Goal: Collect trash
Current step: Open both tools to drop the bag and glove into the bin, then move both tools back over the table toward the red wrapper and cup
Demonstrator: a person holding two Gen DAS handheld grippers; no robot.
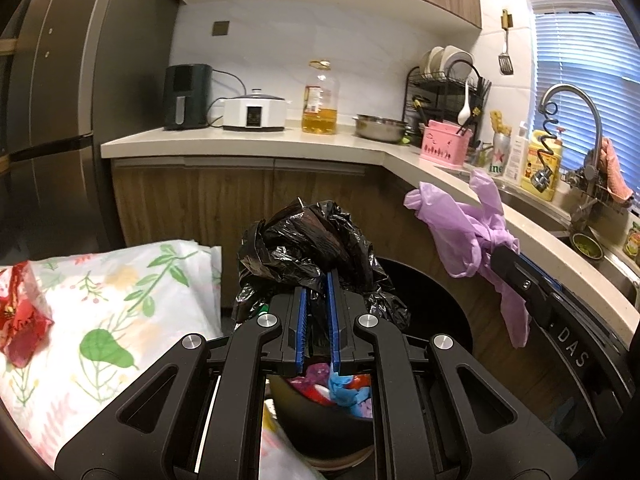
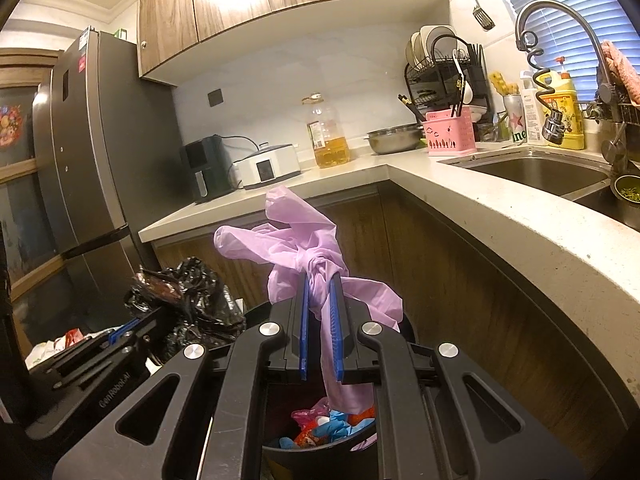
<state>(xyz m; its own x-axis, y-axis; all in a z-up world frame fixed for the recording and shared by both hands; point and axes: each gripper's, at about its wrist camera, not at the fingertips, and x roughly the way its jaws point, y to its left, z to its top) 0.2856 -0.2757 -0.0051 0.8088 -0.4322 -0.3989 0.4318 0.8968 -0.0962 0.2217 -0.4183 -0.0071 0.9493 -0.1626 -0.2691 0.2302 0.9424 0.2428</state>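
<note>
The crumpled black trash bag is clamped in the left gripper, while the knotted purple bag is pinched by the right gripper. Both are held above the black bin, whose colourful wrappers are seen below the jaws. Each bag is best centred over the opening and lowered before release, so trailing plastic is not snagged on the rim.

Left tool nearly closed, blue pads pinching crumpled black bag. Right tool nearly closed, clamped just below the knot of purple bag. Both raised side by side, roughly level, probably.
</note>
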